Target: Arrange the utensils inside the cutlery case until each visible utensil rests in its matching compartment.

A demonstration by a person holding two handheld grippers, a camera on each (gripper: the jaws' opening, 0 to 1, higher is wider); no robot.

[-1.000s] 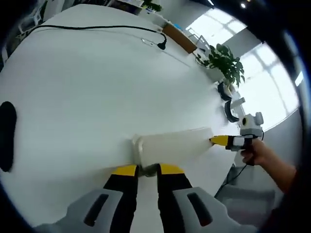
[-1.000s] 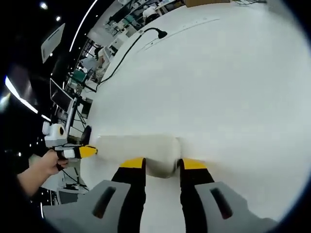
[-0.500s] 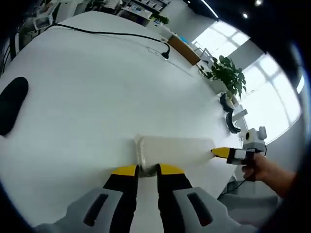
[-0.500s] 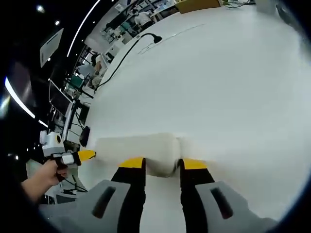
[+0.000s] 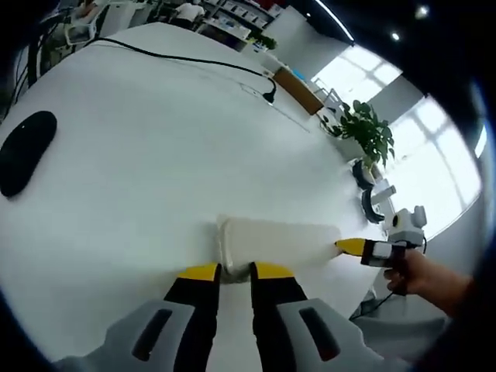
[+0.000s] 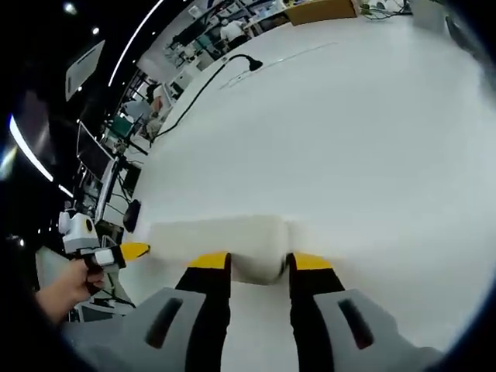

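Both claws have hold of the same pale cutlery case [image 5: 271, 240], one at each end, and it lies flat on the white bench [image 5: 139, 155]. From the left gripper view, the left claw [image 5: 235, 271] has its yellow-tipped jaws drawn close together on the near end of the case, where a lip or edge sits pinched between them. At the far end of the case the right claw's yellow tip [image 5: 350, 247] touches it, with a person's hand [image 5: 411, 273] behind it. From the right gripper view, the right claw [image 6: 260, 263] has its jaws set wider, with the rounded end of the case [image 6: 217, 240] clasped between them; the left claw's yellow tip [image 6: 133, 250] meets the opposite end, held by a hand [image 6: 66, 287]. The case looks closed and milky; I cannot make out any utensils or compartments through it. Elsewhere on the bench, a flat black oval thing [image 5: 27, 142] lies well apart to one side, and a black cable [image 5: 178, 60] runs along the far part of the top. A potted green plant [image 5: 364, 132] stands beyond the bench edge near bright windows.
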